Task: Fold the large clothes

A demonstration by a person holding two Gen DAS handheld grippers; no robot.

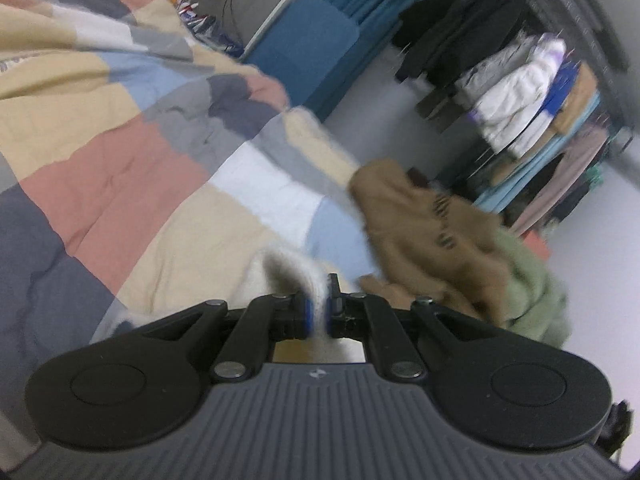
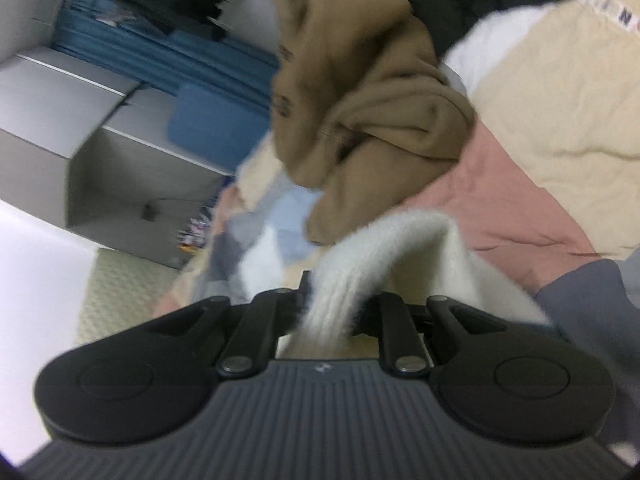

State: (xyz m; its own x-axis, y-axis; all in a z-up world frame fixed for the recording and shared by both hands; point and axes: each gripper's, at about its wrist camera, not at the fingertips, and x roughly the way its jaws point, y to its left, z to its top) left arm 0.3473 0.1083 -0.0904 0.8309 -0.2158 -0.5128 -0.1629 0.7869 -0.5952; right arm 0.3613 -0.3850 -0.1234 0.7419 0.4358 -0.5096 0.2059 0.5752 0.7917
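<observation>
Left wrist view showed the left gripper point(image 1: 318, 312) pinched tight on a thin fold of fuzzy white garment point(image 1: 280, 276), the jaws nearly touching with the fabric caught between the blue pads. The rest of that garment trailed down onto the patchwork quilt point(image 1: 132, 184) of the bed. In the right wrist view the right gripper point(image 2: 332, 316) was likewise closed on a thicker band of the same white garment point(image 2: 392, 248), which arched up from the jaws and fell away toward the quilt point(image 2: 520, 208). A crumpled brown garment point(image 1: 424, 236) lay heaped near the bed's edge, just beyond the white one, with something pale green point(image 1: 532, 284) against it. A rack of hanging clothes point(image 1: 520, 92) stood in the background. Both pictures were blurred.

My reading was that the white piece was being carried and lowered to be spread on the bed. To do that well, both grips should hold until the cloth lies flat, the two held points kept level and pulled gently apart so the edge runs straight. It should land on open quilt, clear of the brown heap, or the two would tangle. The left pinch looked shallow and could slip.
</observation>
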